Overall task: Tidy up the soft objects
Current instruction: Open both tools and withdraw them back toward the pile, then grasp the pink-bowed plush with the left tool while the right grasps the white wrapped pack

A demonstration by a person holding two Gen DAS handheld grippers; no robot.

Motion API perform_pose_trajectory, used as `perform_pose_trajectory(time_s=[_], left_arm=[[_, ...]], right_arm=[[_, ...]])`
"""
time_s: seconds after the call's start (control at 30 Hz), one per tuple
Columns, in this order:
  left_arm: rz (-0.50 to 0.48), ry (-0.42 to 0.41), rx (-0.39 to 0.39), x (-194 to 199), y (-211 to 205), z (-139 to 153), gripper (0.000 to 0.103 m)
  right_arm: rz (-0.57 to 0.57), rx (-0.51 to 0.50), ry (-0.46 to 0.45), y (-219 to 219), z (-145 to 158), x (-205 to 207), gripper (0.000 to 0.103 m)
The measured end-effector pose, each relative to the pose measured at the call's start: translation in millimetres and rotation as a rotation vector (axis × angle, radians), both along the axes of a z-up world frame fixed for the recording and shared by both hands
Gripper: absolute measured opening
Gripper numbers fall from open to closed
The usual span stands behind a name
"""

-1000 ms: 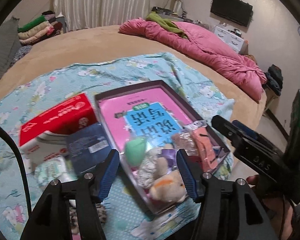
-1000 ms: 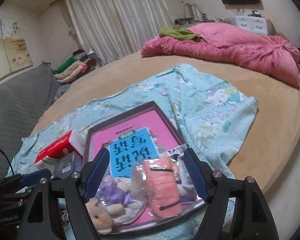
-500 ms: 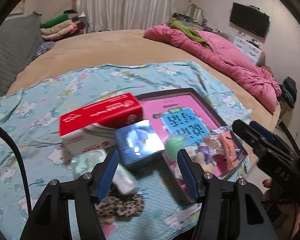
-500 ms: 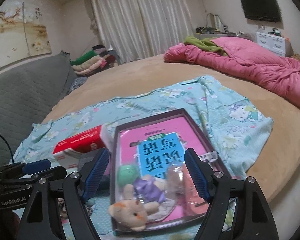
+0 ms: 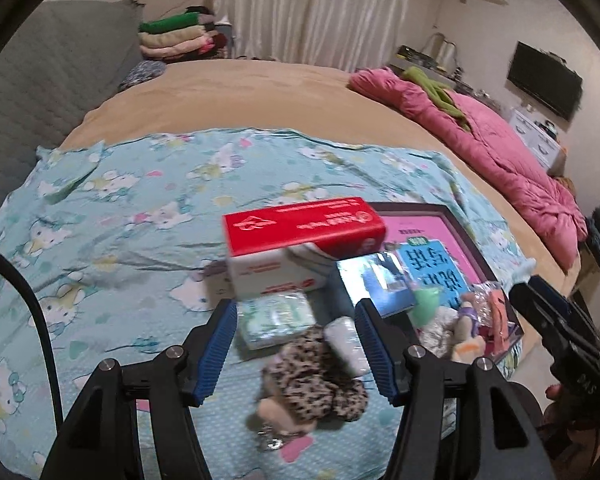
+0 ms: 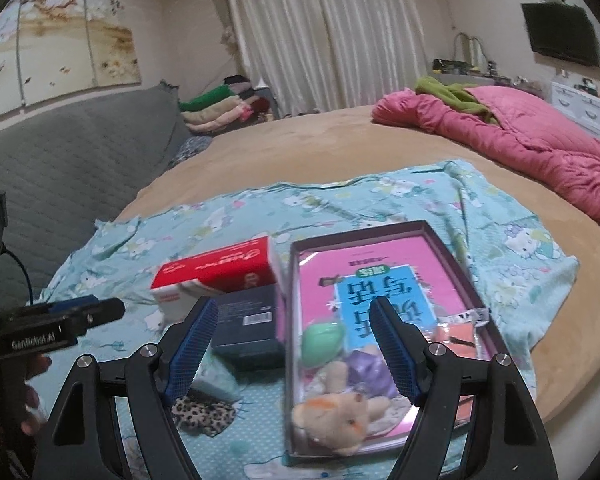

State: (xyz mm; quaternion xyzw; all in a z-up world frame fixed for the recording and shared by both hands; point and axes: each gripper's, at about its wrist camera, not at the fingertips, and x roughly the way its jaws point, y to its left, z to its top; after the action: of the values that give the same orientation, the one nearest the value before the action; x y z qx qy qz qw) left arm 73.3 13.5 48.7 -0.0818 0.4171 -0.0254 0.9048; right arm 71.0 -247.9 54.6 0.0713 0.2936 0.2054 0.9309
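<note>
the leopard-print scrunchie (image 5: 314,384) lies on the bed just left of the tray (image 6: 456,256), under the left tool (image 5: 296,344), which is spread wide and empty. it looks light and floppy; pinch its bunched middle. the right tool (image 6: 292,344) gapes too.

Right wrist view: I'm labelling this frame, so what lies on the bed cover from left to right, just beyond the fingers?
Leopard-print soft item → dark blue box → green egg-shaped sponge → purple plush → orange packet.
</note>
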Motion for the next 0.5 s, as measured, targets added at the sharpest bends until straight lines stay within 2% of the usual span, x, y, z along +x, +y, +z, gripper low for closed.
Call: perform_pose_trajectory(time_s=[0.2, 0.5], left_arm=[[0.036, -0.002, -0.009, -5.7, 20.6, 1.2, 0.061], [0.068, 0.022, 0.021, -18.0, 42.5, -2.1, 0.061]], right_arm=[[0.040, -0.009, 0.005, 17.7, 1.2, -5.5, 0.079], [0.080, -0.014, 0.011, 39.2, 3.2, -11.8, 0.079]])
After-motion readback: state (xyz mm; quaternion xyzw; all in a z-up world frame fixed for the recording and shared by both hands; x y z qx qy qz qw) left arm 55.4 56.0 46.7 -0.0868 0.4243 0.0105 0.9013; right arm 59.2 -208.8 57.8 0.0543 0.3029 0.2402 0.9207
